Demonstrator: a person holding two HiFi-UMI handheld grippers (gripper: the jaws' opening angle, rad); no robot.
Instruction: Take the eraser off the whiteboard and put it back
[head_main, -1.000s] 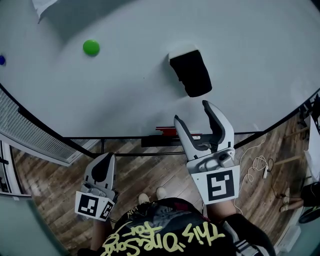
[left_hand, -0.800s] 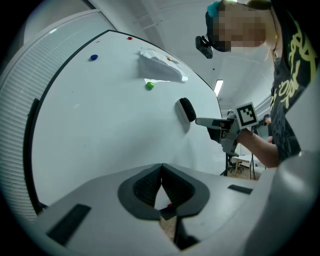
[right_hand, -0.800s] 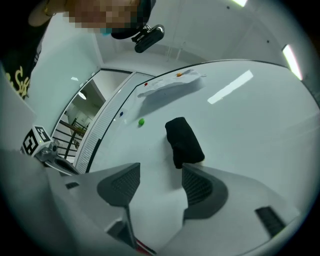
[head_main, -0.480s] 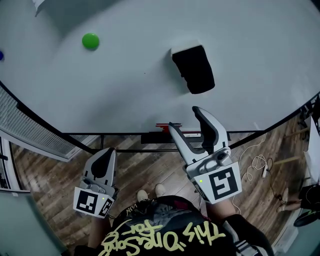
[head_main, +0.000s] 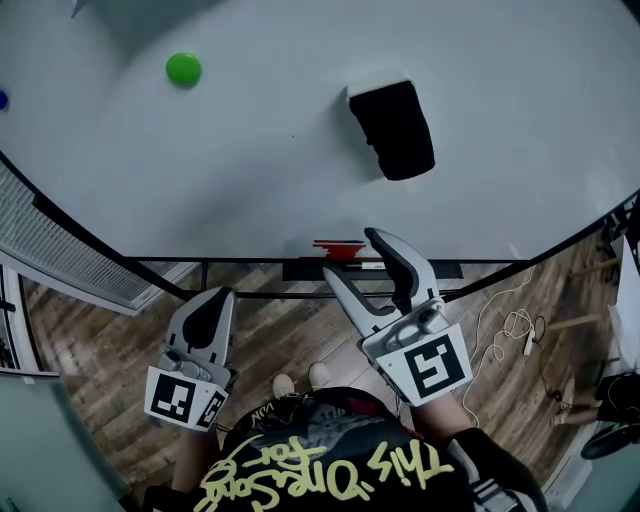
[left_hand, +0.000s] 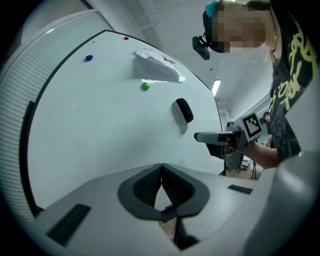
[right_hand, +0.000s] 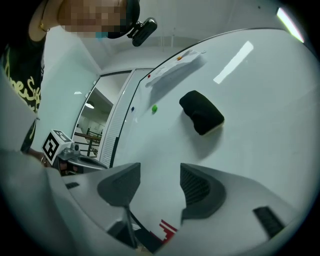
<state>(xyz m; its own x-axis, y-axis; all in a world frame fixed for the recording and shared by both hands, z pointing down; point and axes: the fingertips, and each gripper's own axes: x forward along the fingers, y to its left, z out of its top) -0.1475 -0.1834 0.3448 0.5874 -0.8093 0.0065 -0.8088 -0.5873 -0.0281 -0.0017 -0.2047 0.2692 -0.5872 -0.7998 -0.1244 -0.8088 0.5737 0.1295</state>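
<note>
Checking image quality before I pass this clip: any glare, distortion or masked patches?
Head view: the whiteboard edge bows from lens distortion, the eraser is sharp. Right gripper view: a glare streak on the whiteboard above the eraser. Both gripper views: dark fisheye corners, one mosaic patch each.

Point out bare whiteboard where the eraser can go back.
Bare whiteboard lies between the green magnet and the eraser, below both down to the marker tray, and right of the eraser. Busier upper left: paper, blue magnet.
</note>
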